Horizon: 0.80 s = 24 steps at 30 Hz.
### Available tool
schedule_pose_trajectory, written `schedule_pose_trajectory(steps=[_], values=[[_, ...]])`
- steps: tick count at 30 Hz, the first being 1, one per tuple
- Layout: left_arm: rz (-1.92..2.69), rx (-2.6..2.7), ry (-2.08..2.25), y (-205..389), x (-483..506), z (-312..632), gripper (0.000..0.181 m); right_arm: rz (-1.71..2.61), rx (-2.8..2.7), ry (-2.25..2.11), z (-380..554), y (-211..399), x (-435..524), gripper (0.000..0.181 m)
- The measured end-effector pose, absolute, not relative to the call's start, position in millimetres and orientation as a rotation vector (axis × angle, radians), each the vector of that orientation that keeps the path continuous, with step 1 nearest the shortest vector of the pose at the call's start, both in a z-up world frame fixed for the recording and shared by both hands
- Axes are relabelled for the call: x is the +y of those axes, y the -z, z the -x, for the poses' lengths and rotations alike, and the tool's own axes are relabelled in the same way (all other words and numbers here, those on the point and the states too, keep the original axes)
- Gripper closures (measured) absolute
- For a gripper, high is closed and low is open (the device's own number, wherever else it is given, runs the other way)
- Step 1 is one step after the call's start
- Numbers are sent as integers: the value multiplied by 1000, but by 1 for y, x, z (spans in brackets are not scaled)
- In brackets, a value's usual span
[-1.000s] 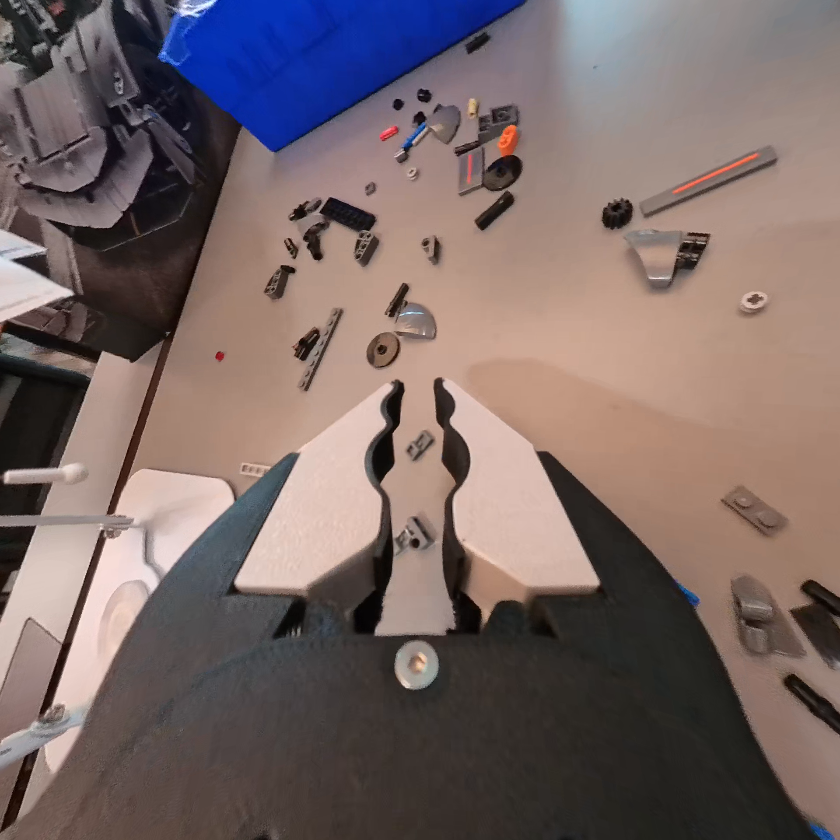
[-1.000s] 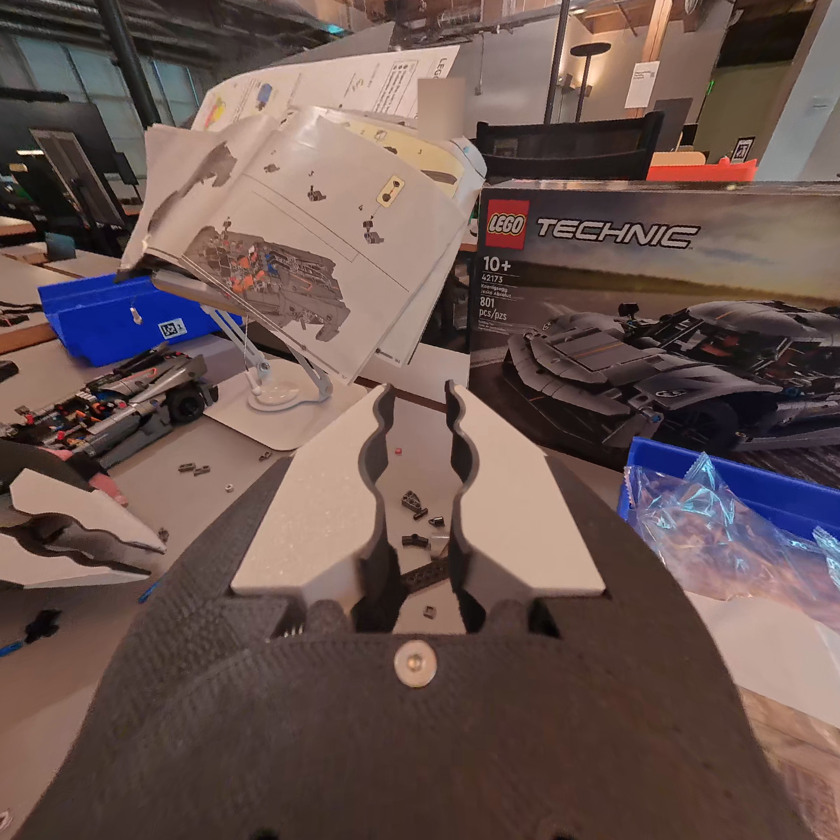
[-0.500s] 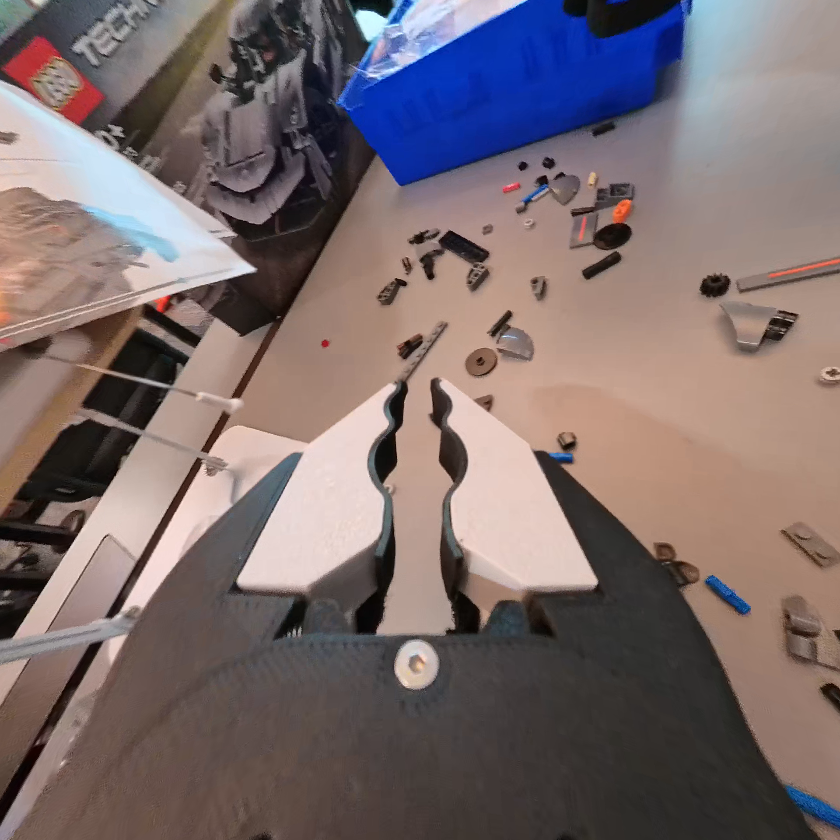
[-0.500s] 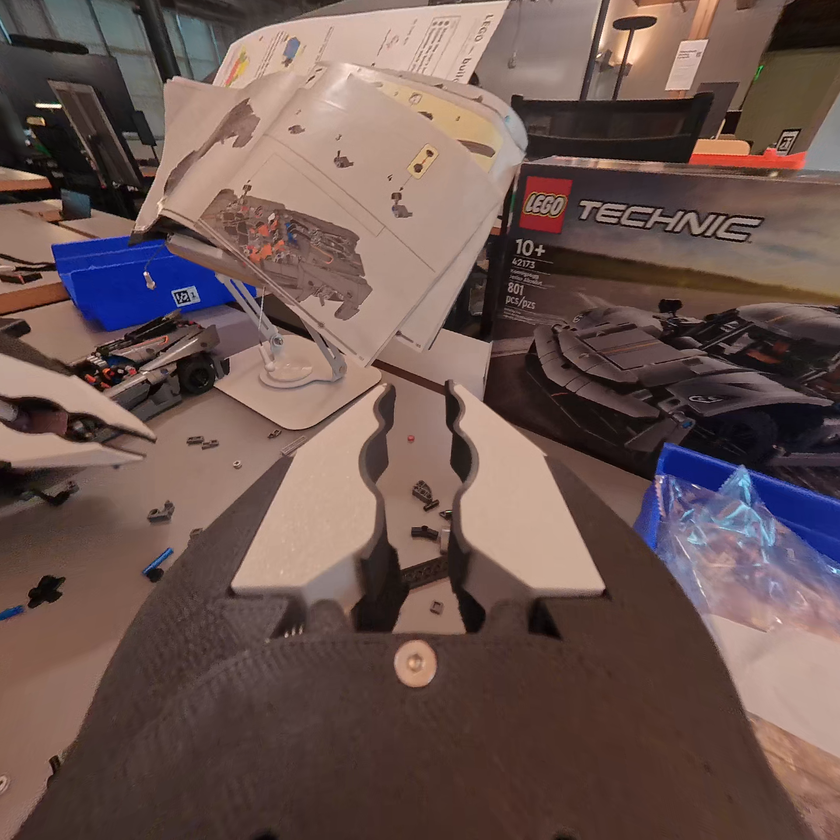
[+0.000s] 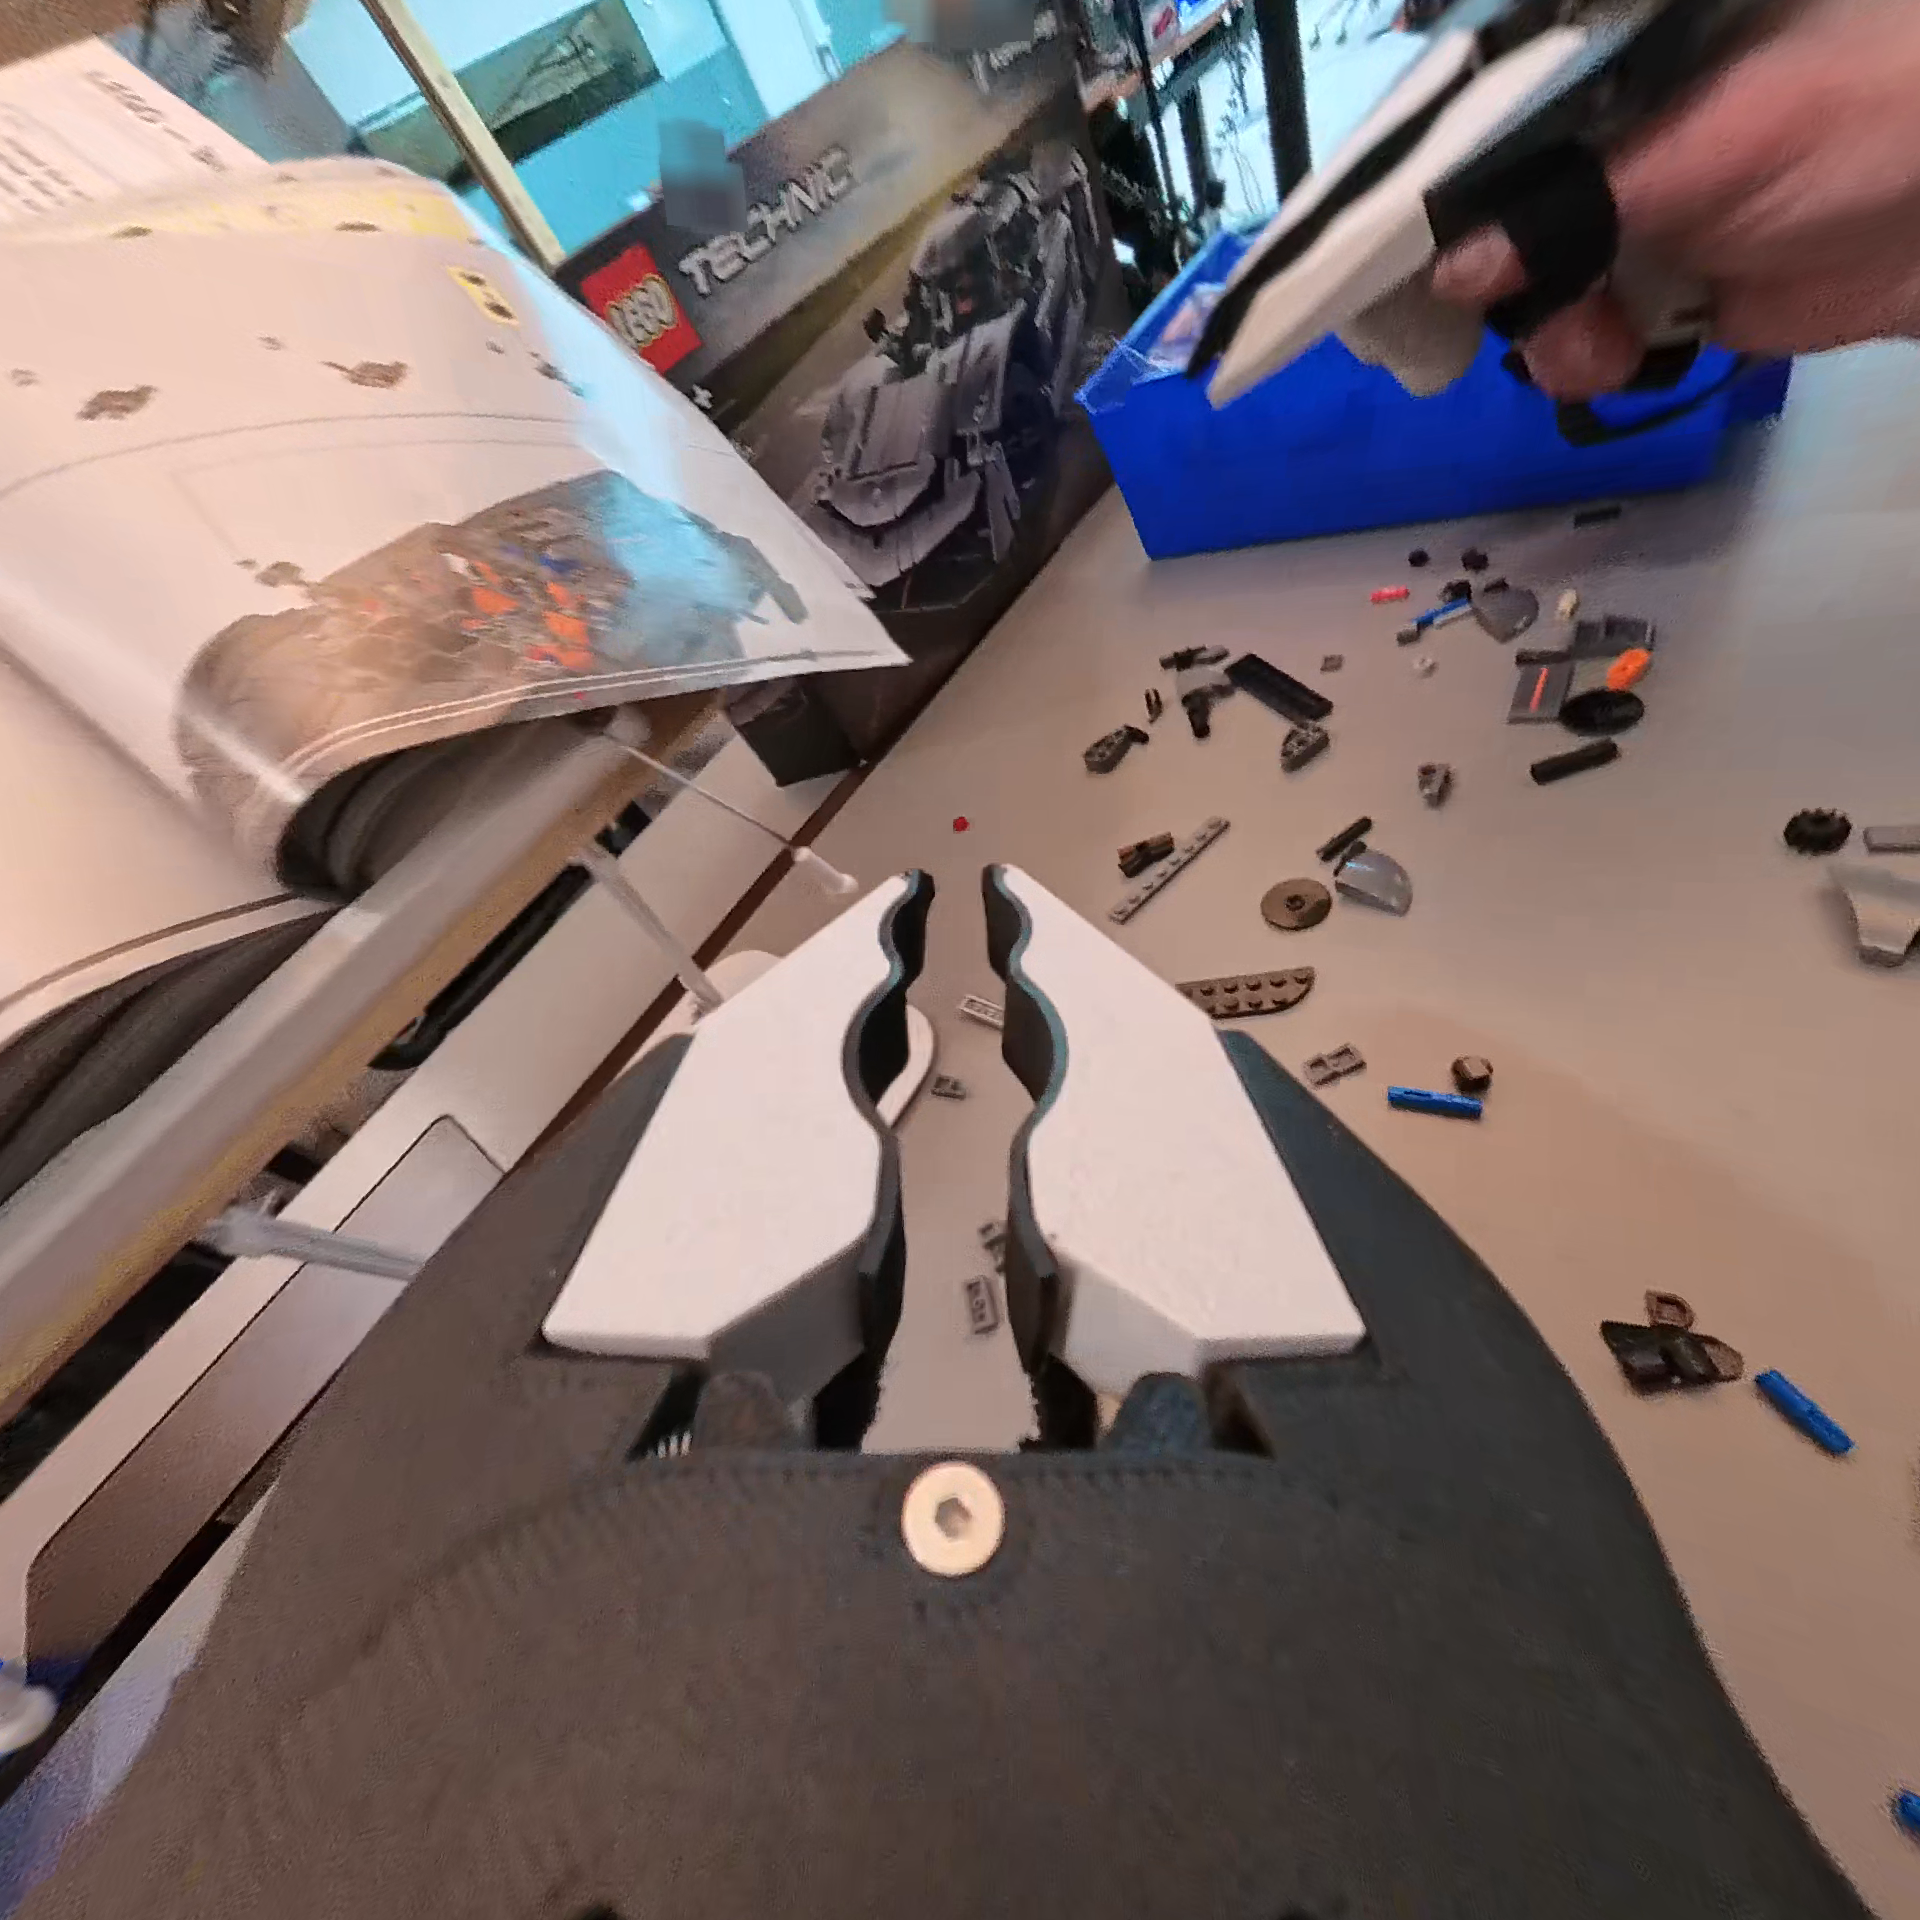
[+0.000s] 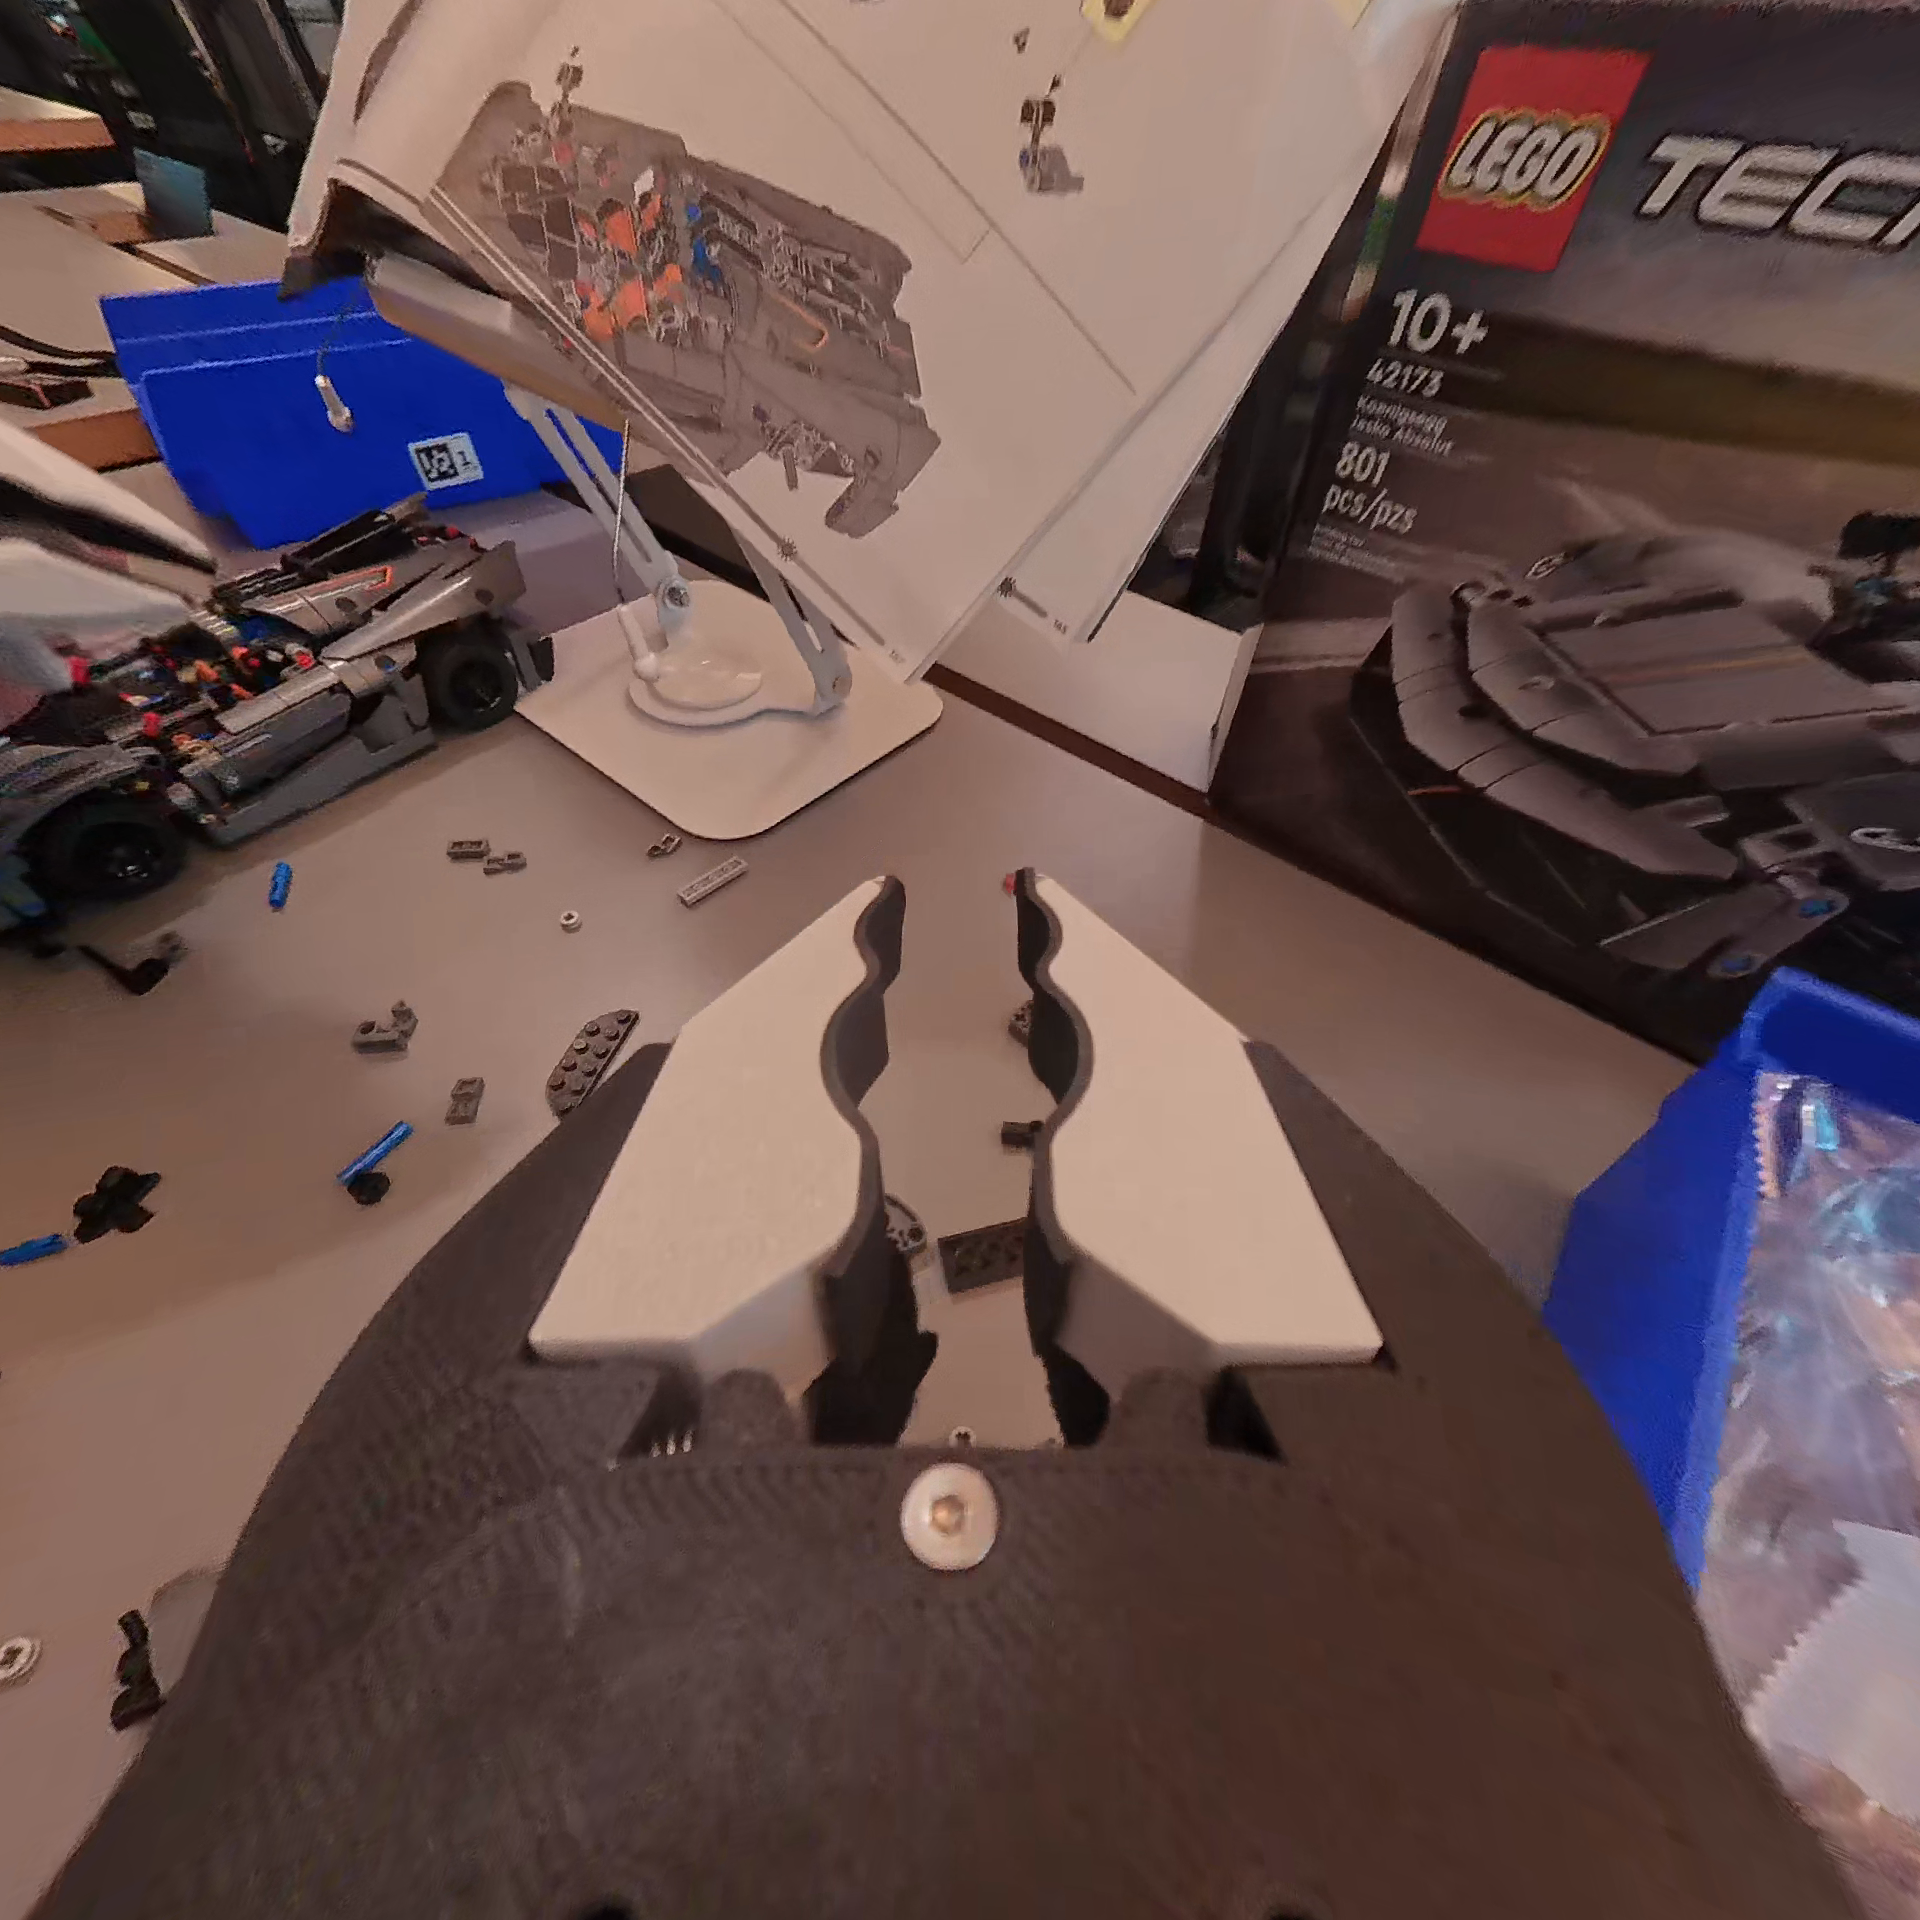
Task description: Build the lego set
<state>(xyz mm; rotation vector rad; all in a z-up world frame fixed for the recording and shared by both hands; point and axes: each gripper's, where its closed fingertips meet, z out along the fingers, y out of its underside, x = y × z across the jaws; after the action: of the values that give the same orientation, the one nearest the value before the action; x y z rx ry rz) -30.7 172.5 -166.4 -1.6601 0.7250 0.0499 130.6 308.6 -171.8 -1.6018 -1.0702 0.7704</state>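
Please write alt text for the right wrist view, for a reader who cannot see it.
The right gripper, open and empty, hangs over a grey table strewn with small lego pieces. Ahead, an instruction booklet rests on a white stand, with a half-built car model left and the set's box right.

The left tongs (image 5: 957, 883) are held above the desk (image 5: 1558, 1195), tilted down and forward, the white fingers (image 5: 769, 1132) parted by a narrow gap with nothing between them. The right tongs (image 6: 961, 883) stand a little wider apart, likewise empty. A hand (image 5: 1704, 208) grips the right tongs from behind, blurred.
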Motion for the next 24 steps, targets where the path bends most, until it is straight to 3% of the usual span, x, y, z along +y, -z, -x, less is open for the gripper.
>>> schedule_pose_trajectory(steps=[24], values=[[1645,580,-183,149,171,98,172,1641,-1174,-797,-112,197,299,160]])
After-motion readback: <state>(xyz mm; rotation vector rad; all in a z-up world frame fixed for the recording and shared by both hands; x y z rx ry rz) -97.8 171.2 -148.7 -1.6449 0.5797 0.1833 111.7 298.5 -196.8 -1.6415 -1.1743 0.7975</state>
